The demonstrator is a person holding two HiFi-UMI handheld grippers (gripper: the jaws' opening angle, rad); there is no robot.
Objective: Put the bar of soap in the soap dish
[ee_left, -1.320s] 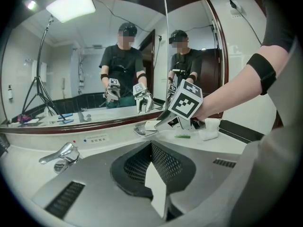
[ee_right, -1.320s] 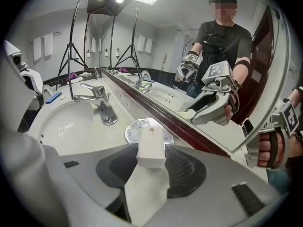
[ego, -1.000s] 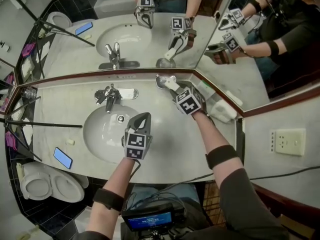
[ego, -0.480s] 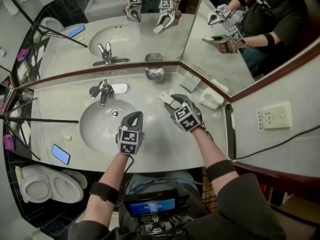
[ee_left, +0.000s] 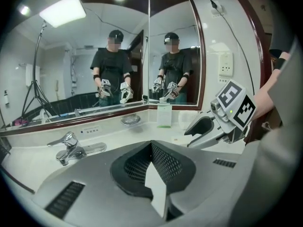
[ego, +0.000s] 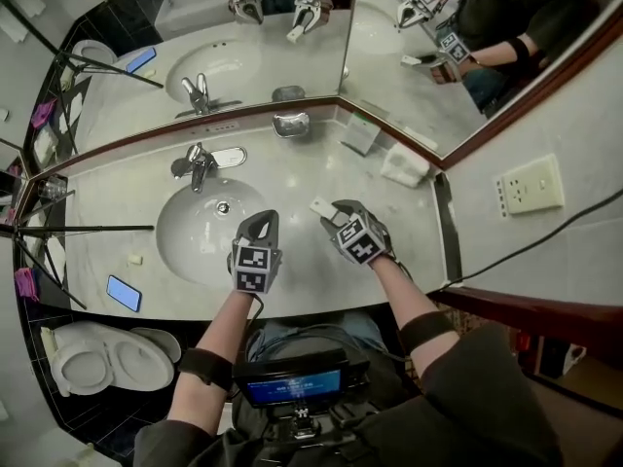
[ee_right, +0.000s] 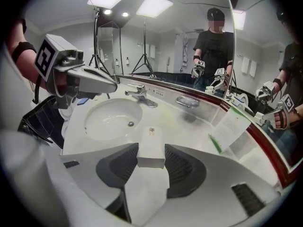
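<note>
A white bar of soap sits clamped between the pads of my right gripper, above the counter to the right of the sink. The metal soap dish stands far ahead by the mirror corner and looks empty. My left gripper hovers over the basin's front right rim, jaws shut with nothing between them. The left gripper view catches the right gripper off to the right.
The sink basin with its chrome faucet fills the counter's left half. A standing card and a folded white towel sit at the back right. A blue phone lies at the front left, near tripod legs.
My right gripper has drawn the soap bar back from the soap dish toward the counter's front. The left gripper has shifted a little toward the front as well.
</note>
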